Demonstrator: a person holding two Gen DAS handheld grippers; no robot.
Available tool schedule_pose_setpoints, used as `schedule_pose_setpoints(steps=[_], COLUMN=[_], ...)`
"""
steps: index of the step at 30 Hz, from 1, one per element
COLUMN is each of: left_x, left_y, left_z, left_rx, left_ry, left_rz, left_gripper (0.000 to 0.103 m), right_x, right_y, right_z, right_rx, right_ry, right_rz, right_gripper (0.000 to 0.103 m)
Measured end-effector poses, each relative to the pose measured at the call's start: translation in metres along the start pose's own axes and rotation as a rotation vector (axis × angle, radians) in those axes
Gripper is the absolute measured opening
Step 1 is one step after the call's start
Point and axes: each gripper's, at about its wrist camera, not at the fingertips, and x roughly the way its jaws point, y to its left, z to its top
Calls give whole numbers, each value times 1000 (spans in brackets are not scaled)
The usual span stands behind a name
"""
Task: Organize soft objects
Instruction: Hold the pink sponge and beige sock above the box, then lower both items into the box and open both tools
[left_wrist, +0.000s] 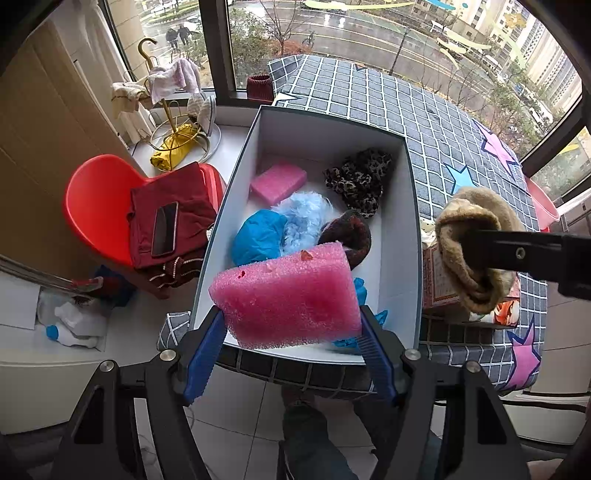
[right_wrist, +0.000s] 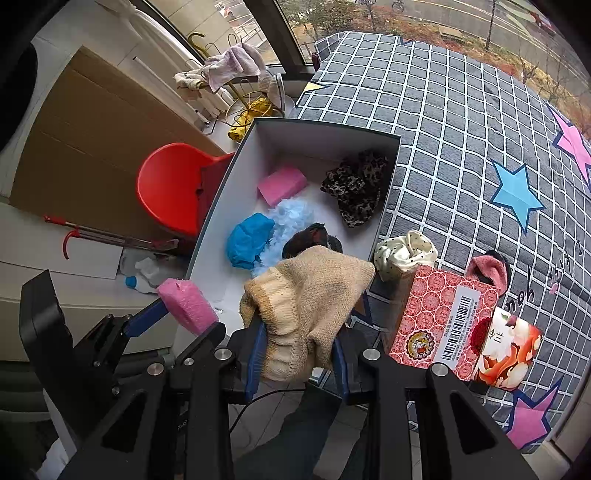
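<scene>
Gripping pitted pink sponge (left_wrist: 288, 299), left fingers (left_wrist: 205, 354) | right fingers (right_wrist: 255, 354) clamp fuzzy tan sock (right_wrist: 310, 306)

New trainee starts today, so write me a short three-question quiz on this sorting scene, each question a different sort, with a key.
1. True or false: the left gripper is shut on a pink sponge.
2. What does the right gripper hold? A) a beige sock B) a blue glove C) a leopard-print cloth
3. Fill in: the smaller pink sponge lies inside the white ____.

Key:
1. True; its pads press both ends of the sponge.
2. A.
3. Box; it stands on the checked cloth and also holds a leopard-print cloth and a blue glove.
</scene>
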Motion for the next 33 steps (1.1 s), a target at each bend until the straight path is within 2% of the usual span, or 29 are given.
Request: schedule_pose_setpoints(steps=[25, 33], left_x=[24, 28], left_y=[-2, -3], left_z=[21, 24], left_rx=[14, 9], left_ry=[43, 49], left_rz=[34, 40], left_gripper=[74, 77], right_x=[26, 31], right_y=[0, 0], right_z=[34, 45], right_rx=[21, 14], right_ry=[18, 18], right_rz=[-2, -12], right_gripper=[33, 34])
